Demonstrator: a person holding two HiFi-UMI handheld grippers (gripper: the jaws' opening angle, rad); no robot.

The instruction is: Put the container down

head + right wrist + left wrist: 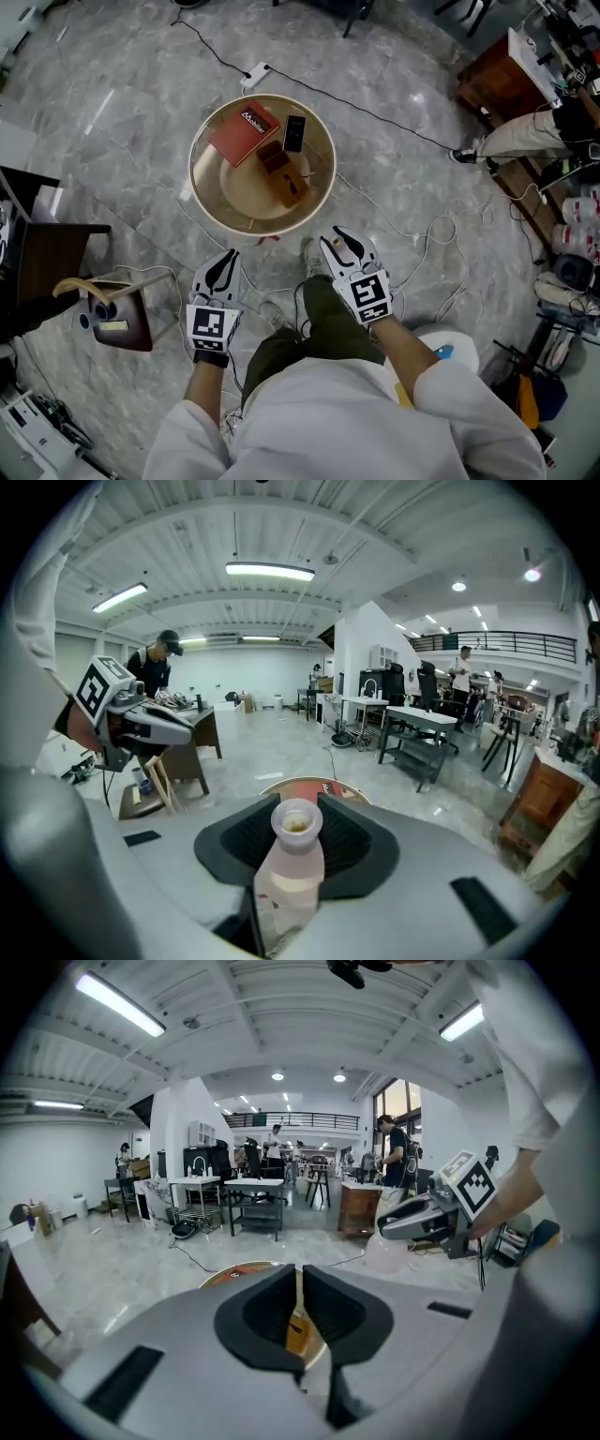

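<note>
My right gripper (297, 822) is shut on a translucent, pale pink bottle-like container (291, 878); its open neck (296, 819) sticks up between the dark pads. From the head view the right gripper (339, 246) hovers just off the near rim of a round wooden table (208, 192), and the container itself is hidden there. My left gripper (223, 267) hangs beside it to the left, also short of the table. Its jaws (300, 1288) stand together with only a thin slit and nothing between them.
On the round table lie a red book (246, 132), a black phone (294, 132), a brown box (274, 156) and an orange object (292, 188). A small wooden stool (127, 323) stands at left. Cables and a power strip (255, 73) cross the floor. A person's leg (520, 136) is at right.
</note>
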